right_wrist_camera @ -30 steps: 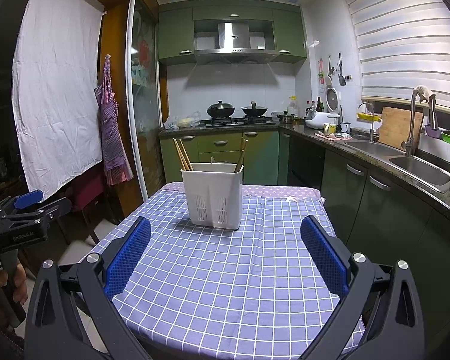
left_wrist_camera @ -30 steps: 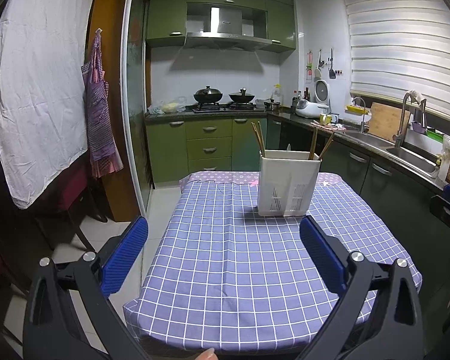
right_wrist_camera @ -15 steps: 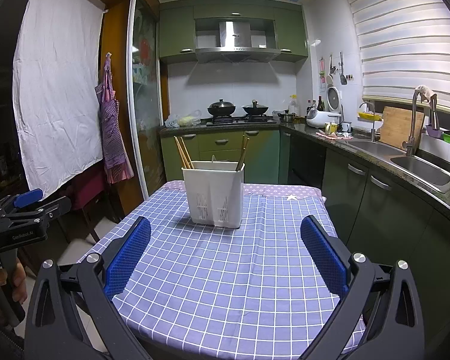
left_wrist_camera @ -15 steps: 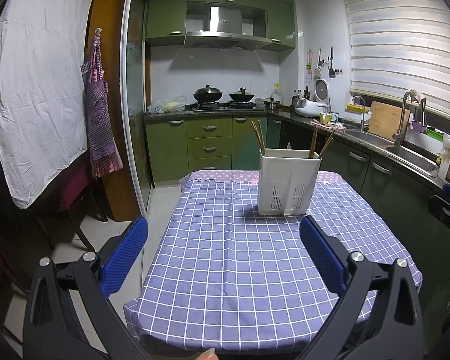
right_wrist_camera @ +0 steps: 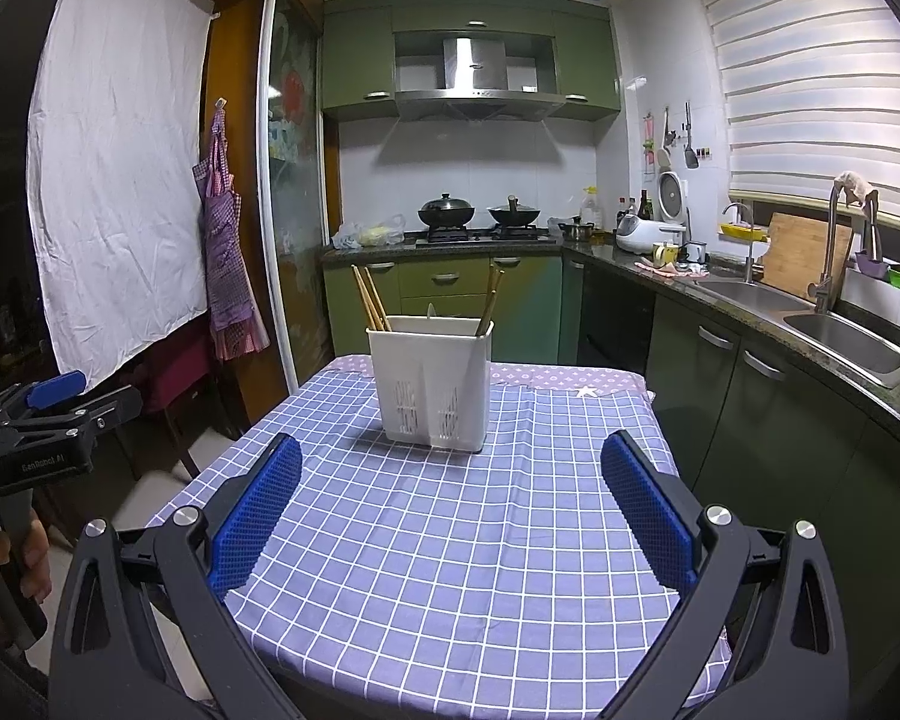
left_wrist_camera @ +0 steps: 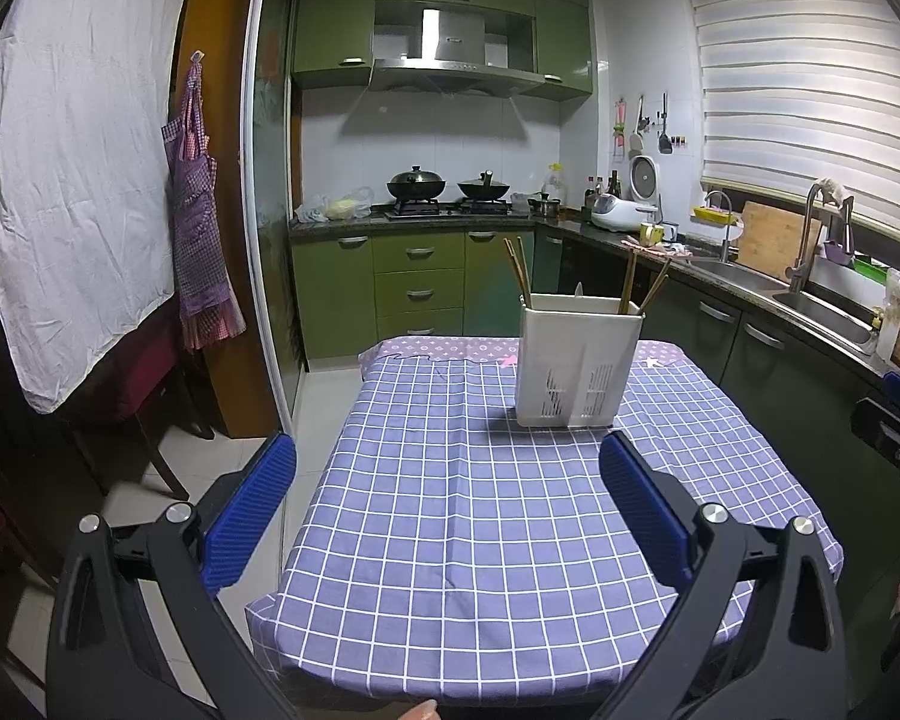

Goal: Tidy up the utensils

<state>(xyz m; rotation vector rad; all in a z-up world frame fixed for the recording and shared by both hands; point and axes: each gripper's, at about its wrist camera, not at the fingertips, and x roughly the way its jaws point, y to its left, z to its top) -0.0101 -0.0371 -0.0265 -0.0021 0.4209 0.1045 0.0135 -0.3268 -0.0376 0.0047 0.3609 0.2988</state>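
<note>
Purple checked cloth covered the tabletop, and on it, toward the far end, stood the white utensil holder, the landmark for everything else. Wooden chopsticks leaned out of its left compartment and more chopsticks out of its right; a pale tip poked up between them, too small to identify.

In the left wrist view the left gripper hung short of the holder with its blue fingers spread wide and nothing between them, the holder sitting right of centre. Only this view showed a fingertip at the bottom edge, below the cloth's near hem, and the other gripper's blue pad at the far right, beside the sink counter.

In the right wrist view the right gripper was likewise wide apart and empty, well back from the holder, which stood left of centre. This view alone showed the left gripper from the side, well left of the holder and off the tabletop, with a hand around its handle. Its opening could not be judged from that angle.
</note>
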